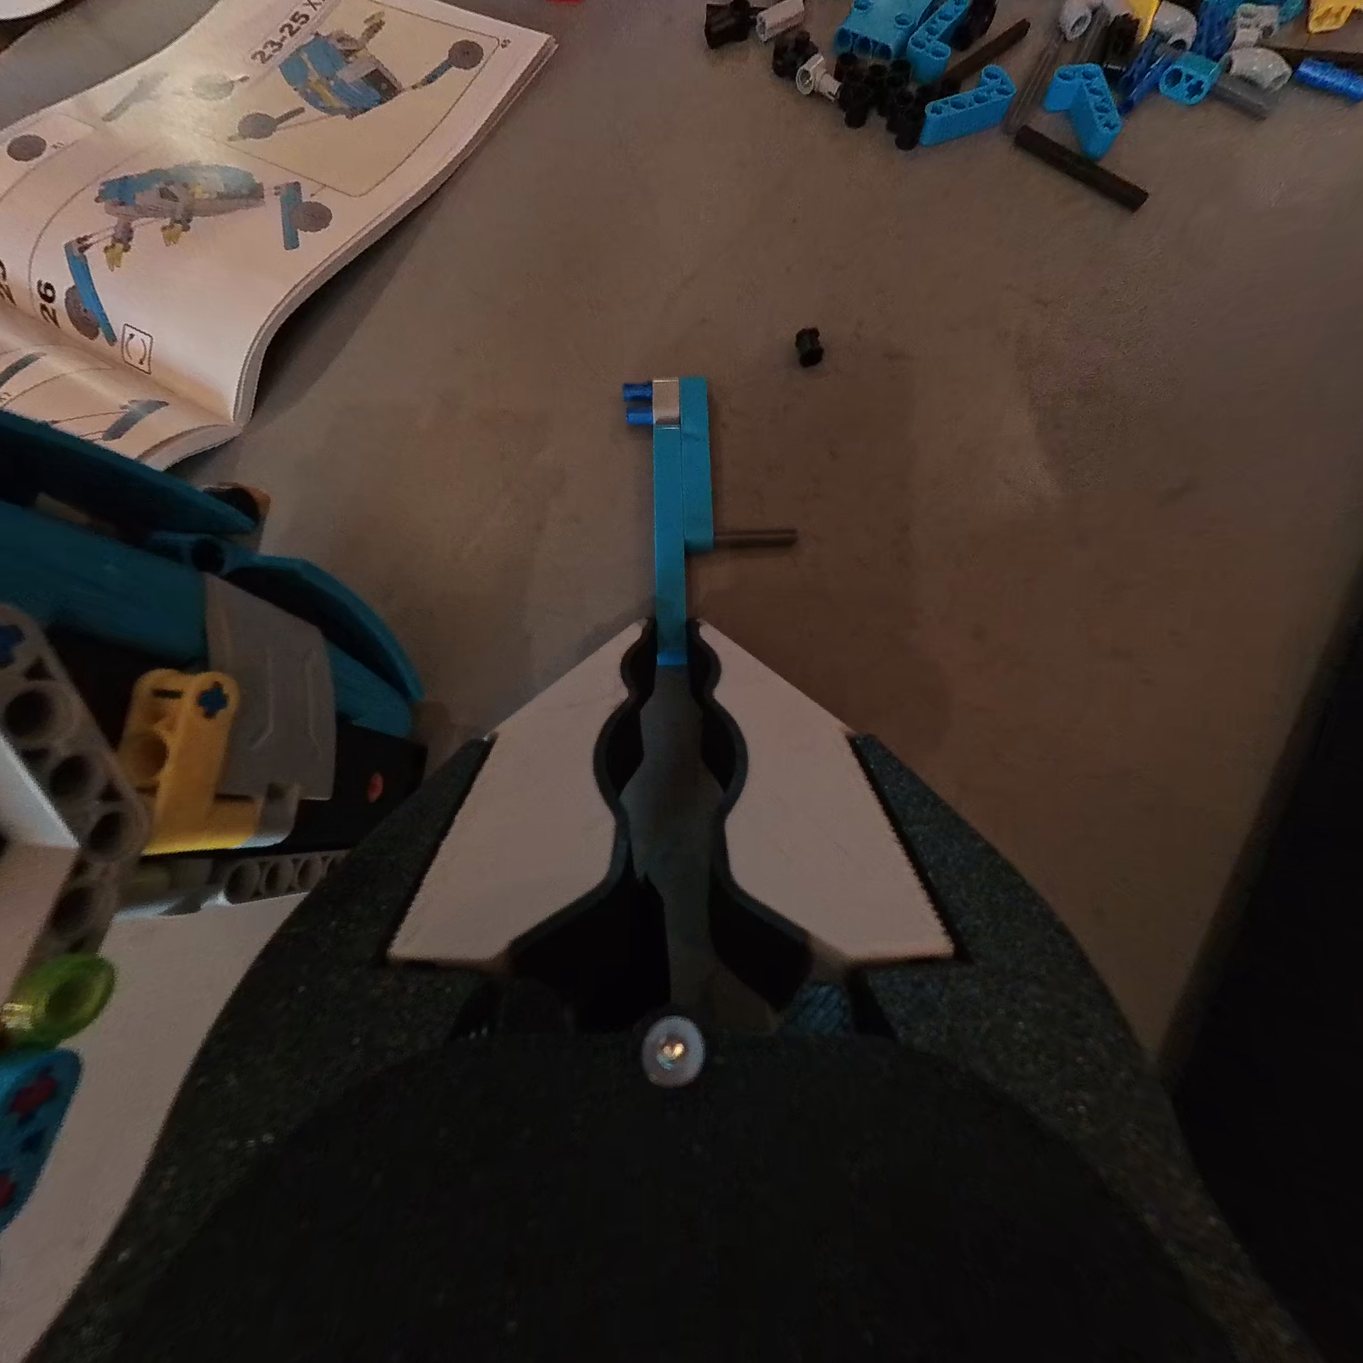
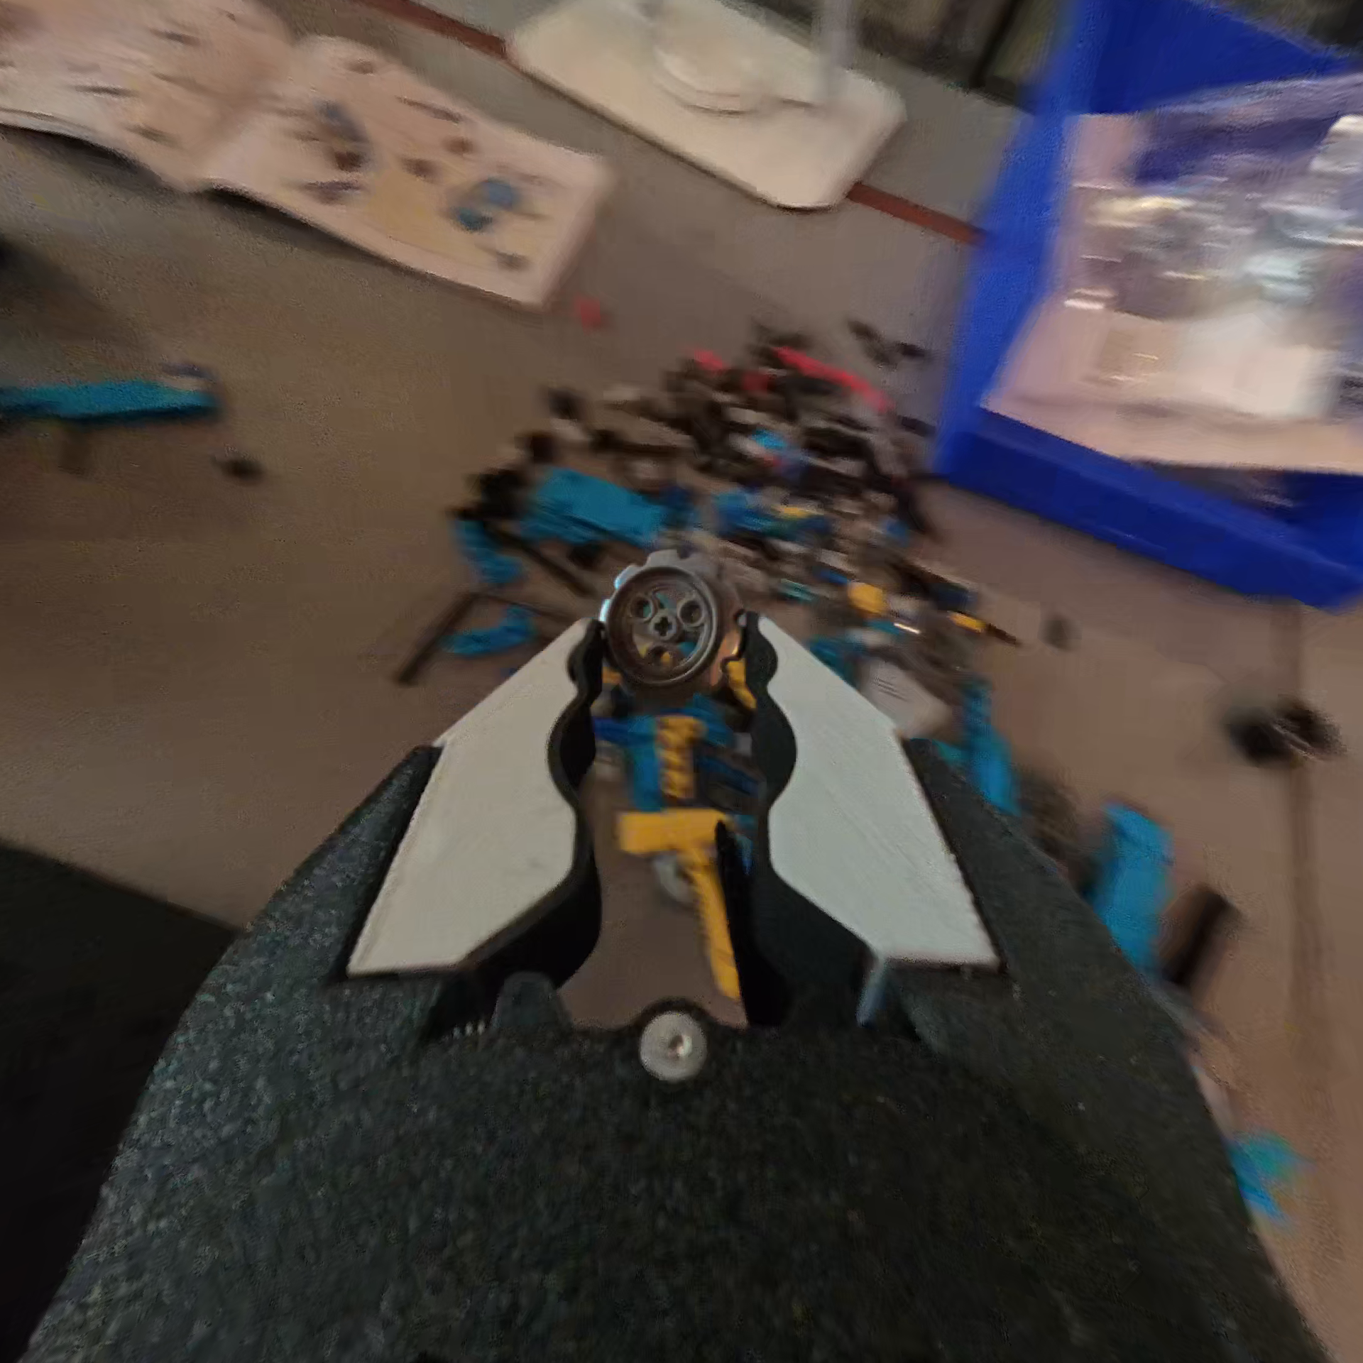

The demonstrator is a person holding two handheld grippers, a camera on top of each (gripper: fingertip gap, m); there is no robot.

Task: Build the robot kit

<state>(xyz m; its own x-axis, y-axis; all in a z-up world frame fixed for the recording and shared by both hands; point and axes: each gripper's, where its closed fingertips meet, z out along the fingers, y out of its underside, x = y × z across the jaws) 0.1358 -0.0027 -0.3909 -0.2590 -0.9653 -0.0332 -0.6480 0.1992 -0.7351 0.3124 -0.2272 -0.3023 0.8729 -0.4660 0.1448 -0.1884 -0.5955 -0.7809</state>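
My left gripper (image 1: pixel 670 627) is shut on the near end of a light blue beam assembly (image 1: pixel 678 487). The assembly points away from me above the brown table (image 1: pixel 1032 516), with blue pins and a grey piece at its far end and a dark axle (image 1: pixel 760 538) sticking out to the right. My right gripper (image 2: pixel 667 627) is shut on a small dark wheel hub (image 2: pixel 666 636), held over a pile of loose pieces (image 2: pixel 737 501). That view is blurred by motion. The blue beam assembly also shows far left in the right wrist view (image 2: pixel 111 398).
An open instruction booklet (image 1: pixel 221 184) lies at the back left. A partly built blue, grey and yellow model (image 1: pixel 170 701) stands close at the left. A small black connector (image 1: pixel 809 347) lies alone. Loose blue and black pieces (image 1: pixel 1032 74) lie back right. A blue box (image 2: pixel 1150 332) stands right. One gripper's finger ends stand about 30 cm off the other's. Measured from the fingertips, the small black connector (image 1: pixel 809 347) is 9 cm or so from the left gripper and 20 cm from the right.
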